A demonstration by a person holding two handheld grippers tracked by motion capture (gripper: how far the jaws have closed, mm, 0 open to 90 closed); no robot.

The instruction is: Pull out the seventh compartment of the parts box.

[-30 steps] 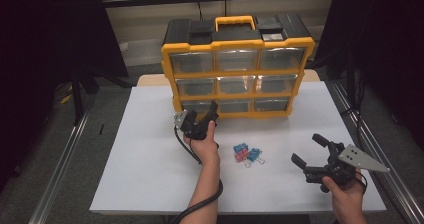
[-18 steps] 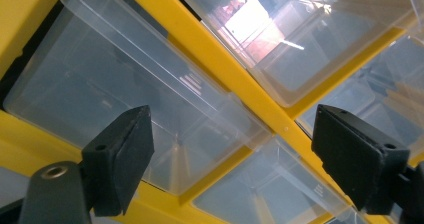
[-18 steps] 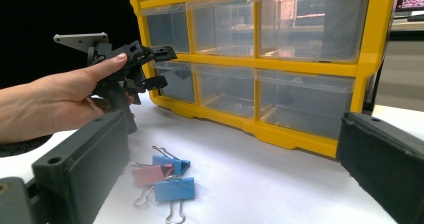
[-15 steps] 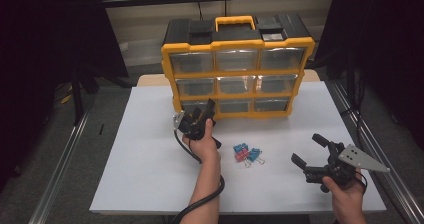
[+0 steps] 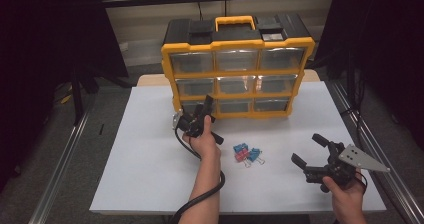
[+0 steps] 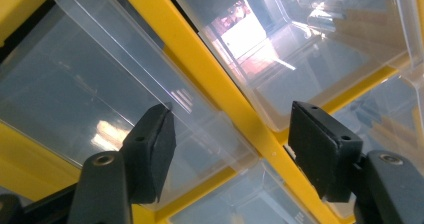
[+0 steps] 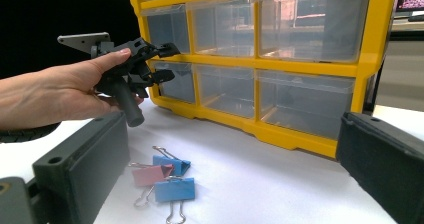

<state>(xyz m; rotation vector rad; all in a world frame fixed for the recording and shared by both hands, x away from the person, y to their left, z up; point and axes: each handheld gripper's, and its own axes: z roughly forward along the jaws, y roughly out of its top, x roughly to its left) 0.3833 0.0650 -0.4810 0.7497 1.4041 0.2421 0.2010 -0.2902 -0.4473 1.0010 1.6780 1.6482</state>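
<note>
Clear bottom-left drawer of yellow organizer lies dead ahead of our left gripper; jaws just closing, not yet pinching. Right gripper farther off, jaws open over counter.

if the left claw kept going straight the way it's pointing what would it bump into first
Most likely the clear plastic drawer front at the bottom left of the yellow organizer cabinet. The left claw, whose jaws have just been closing with nothing gripped yet, points right at it; the drawer's lip already sits between the jaws, though the exact gap is unclear.
</note>
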